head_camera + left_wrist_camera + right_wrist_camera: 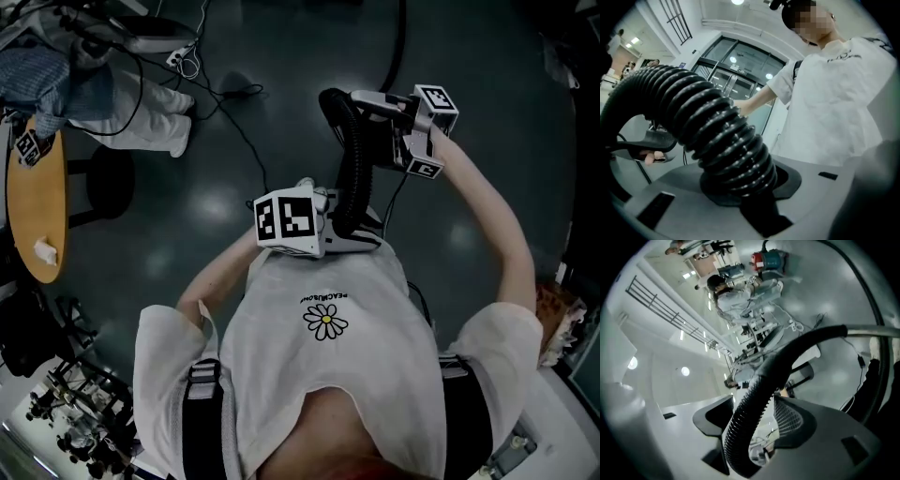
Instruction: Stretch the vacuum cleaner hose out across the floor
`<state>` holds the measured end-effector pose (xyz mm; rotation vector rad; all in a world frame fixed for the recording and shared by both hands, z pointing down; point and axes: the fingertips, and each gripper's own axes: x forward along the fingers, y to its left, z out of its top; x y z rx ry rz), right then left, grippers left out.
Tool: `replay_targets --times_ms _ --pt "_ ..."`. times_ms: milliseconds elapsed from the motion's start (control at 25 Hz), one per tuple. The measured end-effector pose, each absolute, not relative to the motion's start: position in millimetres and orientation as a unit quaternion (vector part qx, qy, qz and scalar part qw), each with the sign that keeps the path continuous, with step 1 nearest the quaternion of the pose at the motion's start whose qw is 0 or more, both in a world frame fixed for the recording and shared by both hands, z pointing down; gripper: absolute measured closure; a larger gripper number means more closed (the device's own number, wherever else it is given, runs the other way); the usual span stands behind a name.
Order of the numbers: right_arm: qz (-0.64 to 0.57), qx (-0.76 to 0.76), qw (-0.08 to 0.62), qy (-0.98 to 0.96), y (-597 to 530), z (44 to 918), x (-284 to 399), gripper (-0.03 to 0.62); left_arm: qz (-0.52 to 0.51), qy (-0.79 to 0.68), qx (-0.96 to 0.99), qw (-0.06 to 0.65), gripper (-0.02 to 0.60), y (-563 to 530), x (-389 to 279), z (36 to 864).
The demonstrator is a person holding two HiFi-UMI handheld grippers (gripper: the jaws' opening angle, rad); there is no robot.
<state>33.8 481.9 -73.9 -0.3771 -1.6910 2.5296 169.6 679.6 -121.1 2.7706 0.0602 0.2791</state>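
The black ribbed vacuum hose (352, 178) arcs up in front of the person's chest, between both grippers. My left gripper (356, 232), low and close to the body, is shut on the hose (717, 136), whose ribs are squeezed between the jaws (745, 187). My right gripper (364, 111) is held higher and farther out. Its jaws (750, 425) stand wide with the hose (754, 408) running between them; daylight shows beside the hose by the right pad (797, 420). Past the jaws, the hose ends in a smooth cuff and a grey tube (876, 330).
A round wooden table (37, 197) and a black stool (112, 178) stand at the left, with a person in white trousers (141, 112) beside them. Cables (234, 122) and a power strip (183, 58) lie on the dark floor. Equipment (66, 412) crowds the lower left.
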Motion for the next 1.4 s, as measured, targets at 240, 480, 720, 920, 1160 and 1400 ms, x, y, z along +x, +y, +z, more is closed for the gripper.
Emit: replay_targets --times_ms 240,480,720,920,1160,1400 --pt "0.786 -0.116 0.029 -0.606 472.2 -100.7 26.7 0.347 0.057 -0.024 0.972 0.228 0.468 651.9 197.3 -106.6" --pt "0.609 -0.123 -0.040 -0.782 438.7 -199.8 63.1 0.372 -0.004 -0.181 0.961 0.210 0.458 596.7 162.1 -114.8" --pt "0.497 -0.094 -0.098 -0.857 445.4 -246.1 58.7 0.378 0.004 -0.216 0.964 0.154 0.420 594.1 86.6 -149.6" --pt "0.430 -0.081 -0.100 -0.894 439.8 -272.8 69.6 0.382 0.020 -0.214 0.970 0.113 0.420 578.4 71.9 -162.5" --pt "0.432 -0.059 -0.130 -0.891 433.5 -272.3 87.5 0.382 0.079 -0.293 0.947 0.103 0.416 577.3 69.5 -171.9" --pt "0.410 -0.019 -0.126 -0.903 418.5 -261.4 137.3 0.385 -0.193 -0.402 0.873 0.197 0.417 586.5 -55.8 -221.7"
